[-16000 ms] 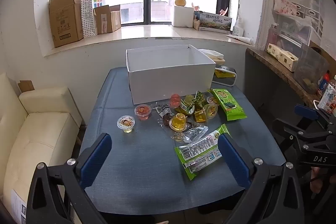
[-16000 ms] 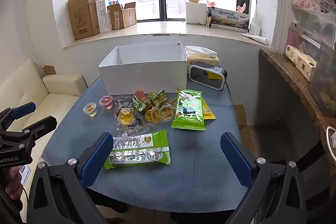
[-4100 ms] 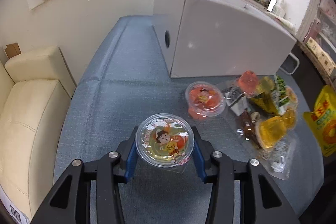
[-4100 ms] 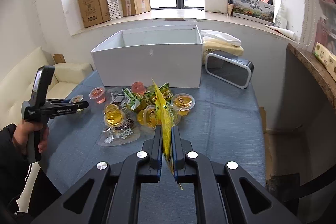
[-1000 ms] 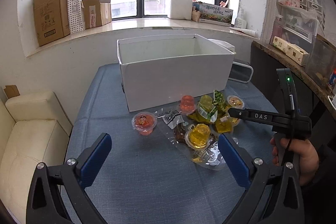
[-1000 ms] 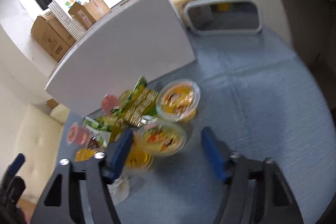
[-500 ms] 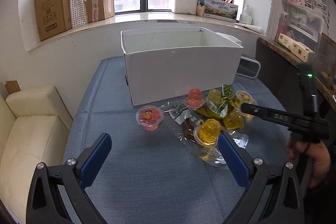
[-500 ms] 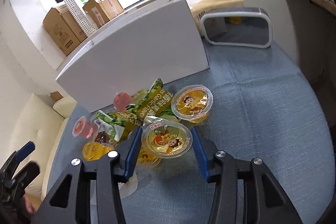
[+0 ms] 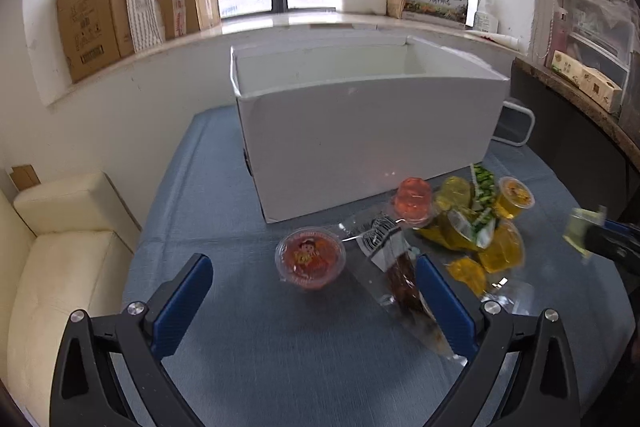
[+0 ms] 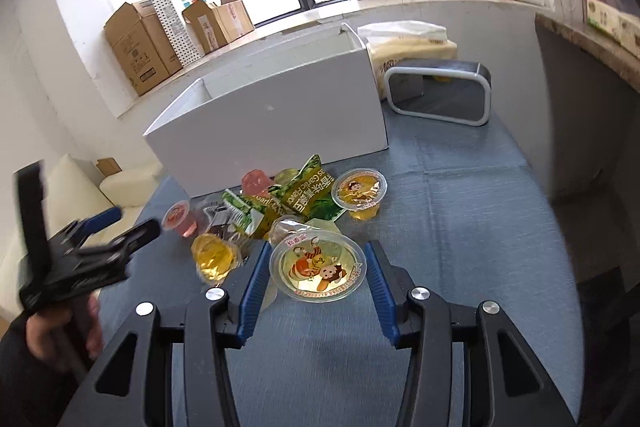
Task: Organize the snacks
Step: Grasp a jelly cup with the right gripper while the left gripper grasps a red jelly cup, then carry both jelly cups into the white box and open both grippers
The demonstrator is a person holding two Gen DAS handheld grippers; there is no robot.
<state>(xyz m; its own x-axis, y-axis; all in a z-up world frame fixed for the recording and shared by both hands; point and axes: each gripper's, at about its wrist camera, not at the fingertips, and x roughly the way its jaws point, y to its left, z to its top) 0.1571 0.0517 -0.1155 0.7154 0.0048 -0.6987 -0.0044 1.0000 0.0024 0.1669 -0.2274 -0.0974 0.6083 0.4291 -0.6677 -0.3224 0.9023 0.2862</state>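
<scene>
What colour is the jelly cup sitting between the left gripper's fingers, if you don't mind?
Red, with a cartoon lid: the jelly cup, clearest in the left wrist view.

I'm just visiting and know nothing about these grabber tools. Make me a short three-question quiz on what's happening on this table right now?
1. True or false: the right gripper is shut on a yellow jelly cup.
2. Which cup lies between the open fingers of the left gripper: A) red jelly cup, B) a green cup, C) a blue cup?
3. Fill in: the snack pile lies in front of the white ____.

Key: 1 true; 2 A; 3 box.
</scene>
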